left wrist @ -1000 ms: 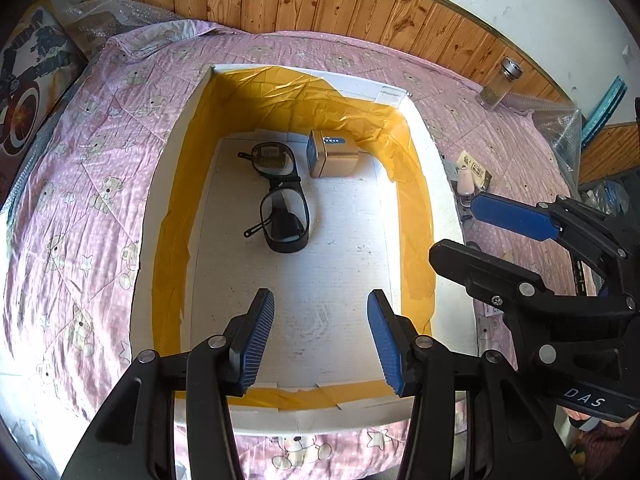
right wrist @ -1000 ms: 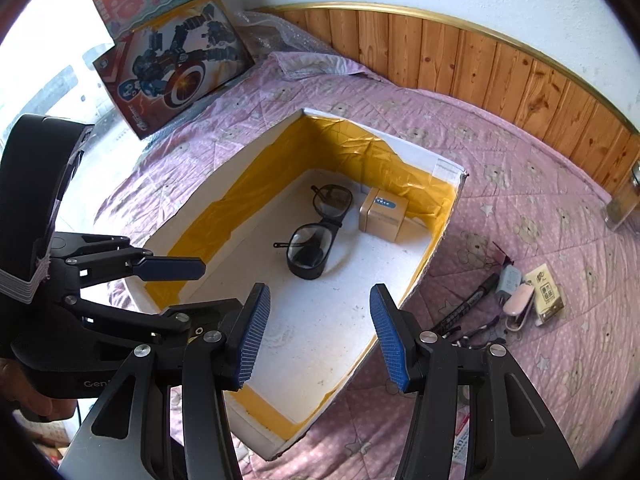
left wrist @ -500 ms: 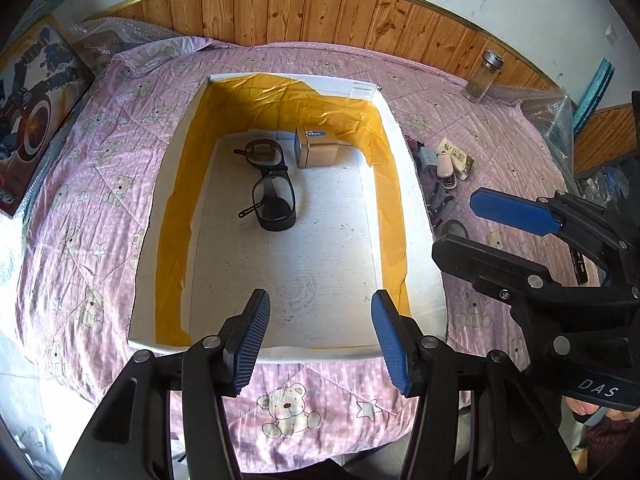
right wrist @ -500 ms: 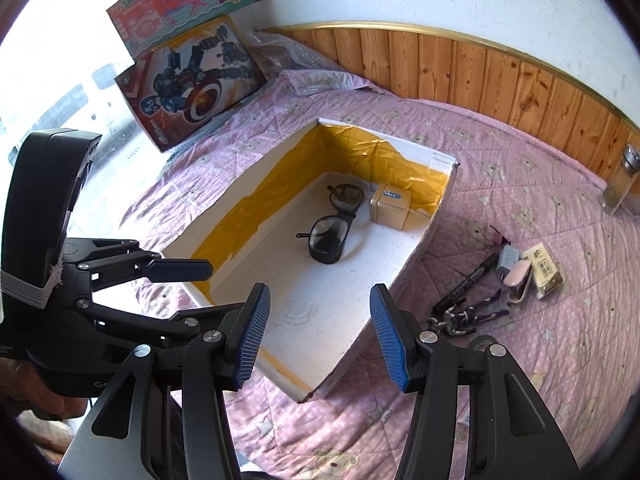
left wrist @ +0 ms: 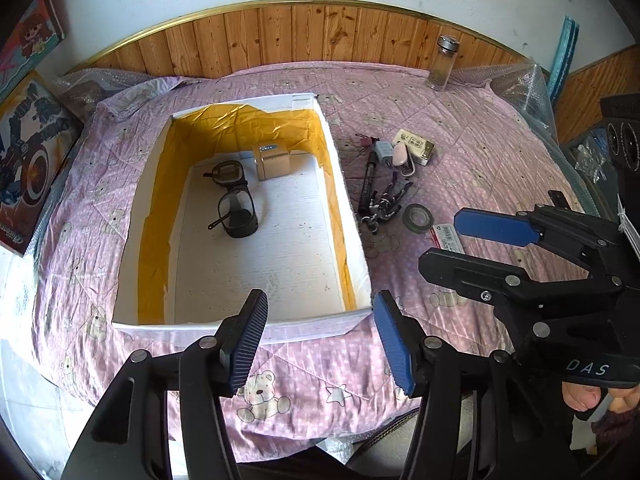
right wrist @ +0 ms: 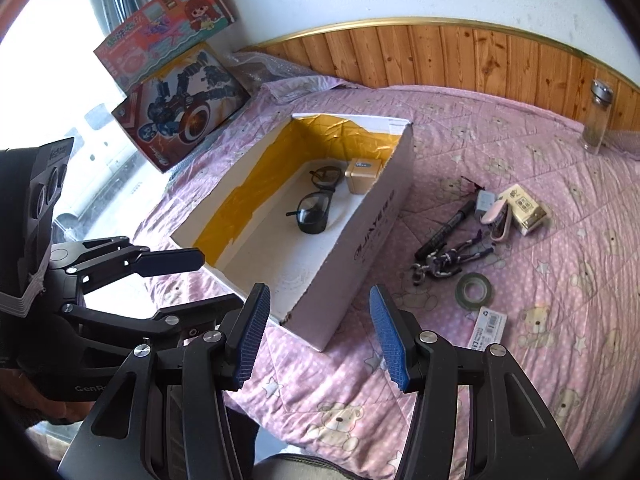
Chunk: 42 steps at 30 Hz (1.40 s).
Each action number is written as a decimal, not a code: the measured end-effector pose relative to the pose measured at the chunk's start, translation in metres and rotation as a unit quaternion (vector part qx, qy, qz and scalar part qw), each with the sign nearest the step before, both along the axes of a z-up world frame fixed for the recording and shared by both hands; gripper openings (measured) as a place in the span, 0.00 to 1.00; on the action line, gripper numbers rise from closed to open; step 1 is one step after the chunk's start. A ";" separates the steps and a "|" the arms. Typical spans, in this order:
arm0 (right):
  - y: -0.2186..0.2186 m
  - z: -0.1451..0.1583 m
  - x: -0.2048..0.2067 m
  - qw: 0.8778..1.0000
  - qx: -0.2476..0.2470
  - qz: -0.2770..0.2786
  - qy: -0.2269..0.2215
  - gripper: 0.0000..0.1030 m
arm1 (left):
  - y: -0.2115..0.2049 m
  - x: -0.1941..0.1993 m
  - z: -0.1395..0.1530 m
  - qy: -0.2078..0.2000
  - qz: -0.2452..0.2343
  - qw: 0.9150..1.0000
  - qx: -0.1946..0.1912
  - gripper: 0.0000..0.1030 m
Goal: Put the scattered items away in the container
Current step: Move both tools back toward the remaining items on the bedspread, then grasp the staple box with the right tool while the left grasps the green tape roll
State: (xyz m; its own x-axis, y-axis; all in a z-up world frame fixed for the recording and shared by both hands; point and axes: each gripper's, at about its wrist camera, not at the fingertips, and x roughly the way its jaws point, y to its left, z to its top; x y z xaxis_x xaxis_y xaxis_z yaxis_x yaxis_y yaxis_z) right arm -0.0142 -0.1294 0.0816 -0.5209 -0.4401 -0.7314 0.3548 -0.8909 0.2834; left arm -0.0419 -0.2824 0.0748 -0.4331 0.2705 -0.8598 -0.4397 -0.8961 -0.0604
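A white box point(left wrist: 345, 216) with yellow-lined walls lies on the pink quilt. It holds black glasses point(left wrist: 236, 208) and a small tan box point(left wrist: 272, 162). To its right on the quilt lie a black marker point(right wrist: 444, 232), a keychain point(right wrist: 452, 260), a tape roll point(right wrist: 474, 288), a pink stapler point(right wrist: 498, 216), a grey charger point(right wrist: 484, 202), a cream packet point(right wrist: 526, 208) and a label card point(right wrist: 490, 330). My left gripper point(left wrist: 320, 308) hangs open above the box's near edge. My right gripper point(right wrist: 319, 304) is open over the box's near right corner. Both are empty.
A glass jar point(left wrist: 442, 64) stands at the far right against the wooden panelling. Toy boxes point(right wrist: 180, 112) lean on the wall at the left. The bed's front edge point(left wrist: 280, 440) is just below the grippers. A hand point(left wrist: 588, 396) holds the right gripper's handle.
Both grippers have pulled back and up from inside the box. The whole box and the scattered items to its right are now in view.
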 end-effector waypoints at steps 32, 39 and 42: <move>0.111 -0.156 -0.036 0.989 0.060 -0.123 -0.050 0.54 | 0.174 -0.082 -0.095 -0.105 -0.013 0.993 0.045 0.62; 0.133 -0.165 -0.034 0.989 0.068 -0.129 -0.033 0.42 | 0.188 -0.100 -0.131 -0.141 0.004 0.989 0.051 0.62; 0.149 -0.164 -0.034 0.987 0.058 -0.144 -0.041 0.42 | 0.199 -0.103 -0.141 -0.146 0.003 0.988 0.046 0.64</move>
